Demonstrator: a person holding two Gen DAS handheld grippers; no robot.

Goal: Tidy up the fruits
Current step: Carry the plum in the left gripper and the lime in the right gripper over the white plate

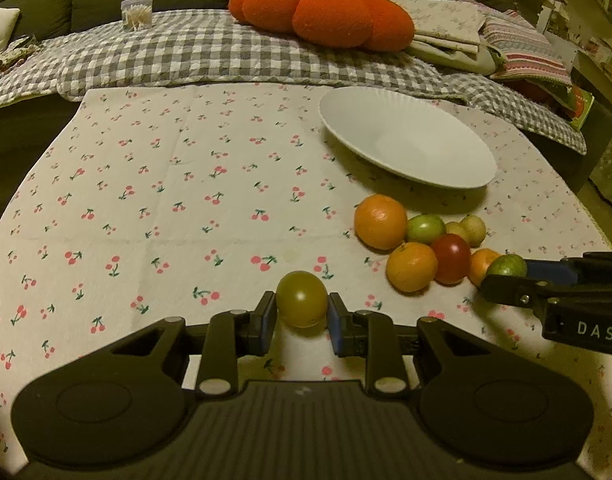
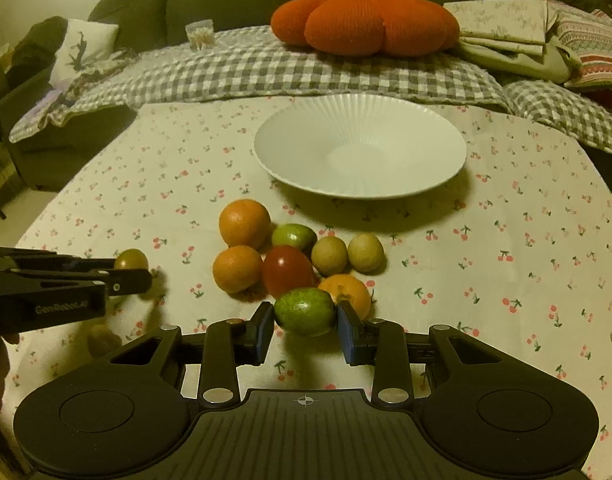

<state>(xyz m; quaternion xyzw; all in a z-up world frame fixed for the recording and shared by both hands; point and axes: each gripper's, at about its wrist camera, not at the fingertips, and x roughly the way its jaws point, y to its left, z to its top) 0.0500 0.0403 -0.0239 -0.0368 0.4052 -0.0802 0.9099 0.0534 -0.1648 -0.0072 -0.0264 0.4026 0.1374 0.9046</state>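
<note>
Jaws of left gripper and right gripper each clamp small green fruit.

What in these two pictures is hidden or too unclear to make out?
- Undersides of the held fruits: the olive-green fruit in the left gripper and the green fruit in the right gripper are partly covered by the jaws.
- Small orange, right wrist view: half hidden behind the green fruit.
- Clear cup on the sofa: contents too small to name.
- Person: only a blurred bit at the right wrist view's left edge.
</note>
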